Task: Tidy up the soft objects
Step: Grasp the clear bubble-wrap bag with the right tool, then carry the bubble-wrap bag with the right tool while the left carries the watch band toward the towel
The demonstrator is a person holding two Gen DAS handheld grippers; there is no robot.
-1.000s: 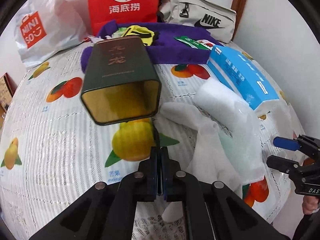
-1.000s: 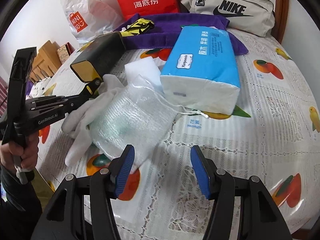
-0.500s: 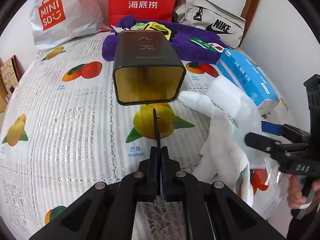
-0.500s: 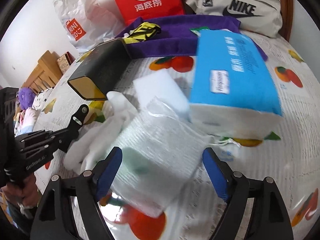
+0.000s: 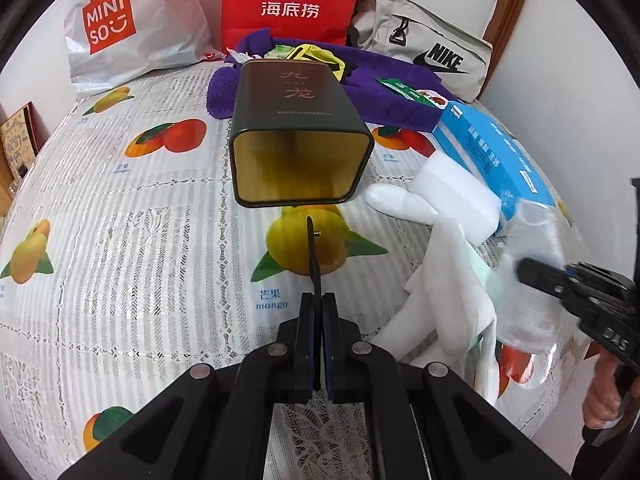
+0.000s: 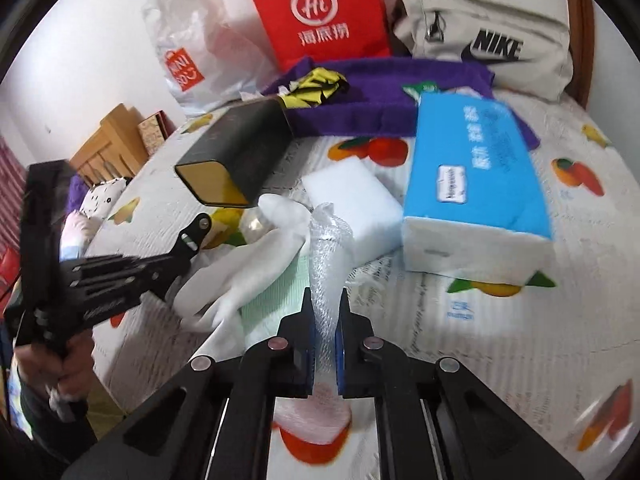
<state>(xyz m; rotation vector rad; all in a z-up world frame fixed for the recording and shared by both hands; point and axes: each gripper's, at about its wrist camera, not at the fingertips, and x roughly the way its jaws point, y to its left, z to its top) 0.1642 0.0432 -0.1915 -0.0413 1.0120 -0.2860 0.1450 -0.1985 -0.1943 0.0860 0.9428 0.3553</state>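
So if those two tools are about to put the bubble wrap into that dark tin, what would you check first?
1. Right tool closed on the clear bubble-wrap pouch: ok; its jaws have just been closing and the plastic is pinched between them.
2. Left tool shut: ok; whether its thin black tab reaches the dark green square tin: cannot tell.
3. Tin's open gold mouth facing the tools: ok.
4. Tin empty inside: ok, as far as visible.
5. White cloth glove free of the pouch: not ok, it lies against it.
6. White foam block and blue tissue pack clear of the mouth: ok.
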